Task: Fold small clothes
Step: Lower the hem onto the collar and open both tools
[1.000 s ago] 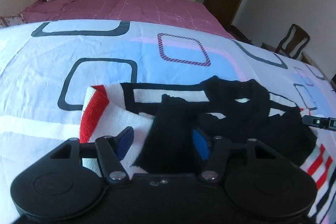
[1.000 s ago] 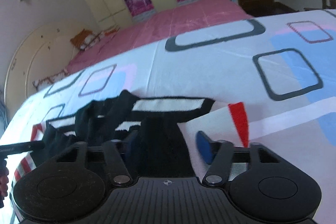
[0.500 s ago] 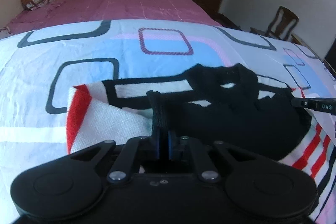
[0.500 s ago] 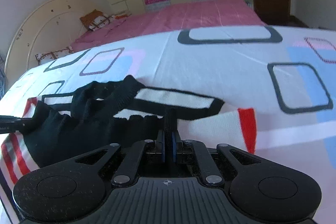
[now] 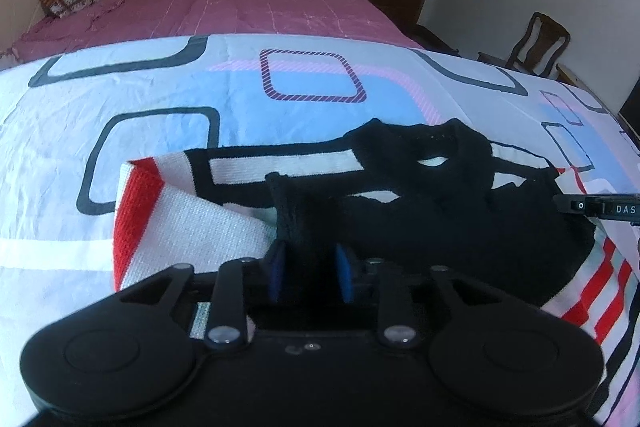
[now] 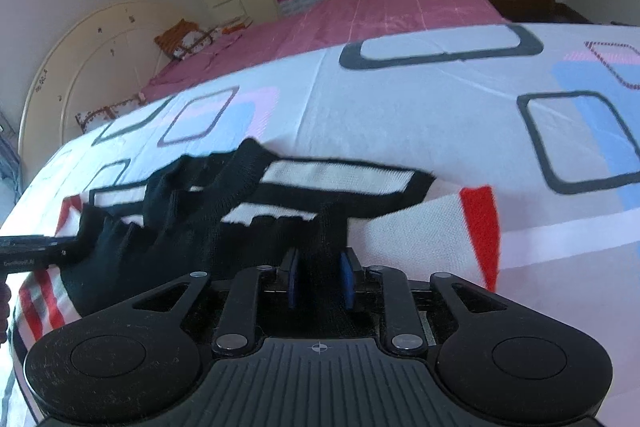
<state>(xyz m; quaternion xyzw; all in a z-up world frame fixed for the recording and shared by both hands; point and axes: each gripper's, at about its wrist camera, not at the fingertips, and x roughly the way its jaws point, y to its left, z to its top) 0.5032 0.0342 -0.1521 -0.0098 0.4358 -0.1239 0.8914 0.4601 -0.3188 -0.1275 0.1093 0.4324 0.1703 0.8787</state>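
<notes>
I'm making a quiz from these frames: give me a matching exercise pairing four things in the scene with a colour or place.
Things:
1. sweater collar
2. sleeve-end stripe
3. far bedspread
4. wooden chair

Descriptions:
a. pink
b. by the wall, on the right of the left wrist view
c. black
d. red

The left hand-held gripper and right hand-held gripper each have black knit between their blue pads.

Pairs: 1-c, 2-d, 3-a, 4-b

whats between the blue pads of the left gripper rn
A bunched black edge of the sweater sits between the left gripper pads, seen in the left wrist view.
</notes>
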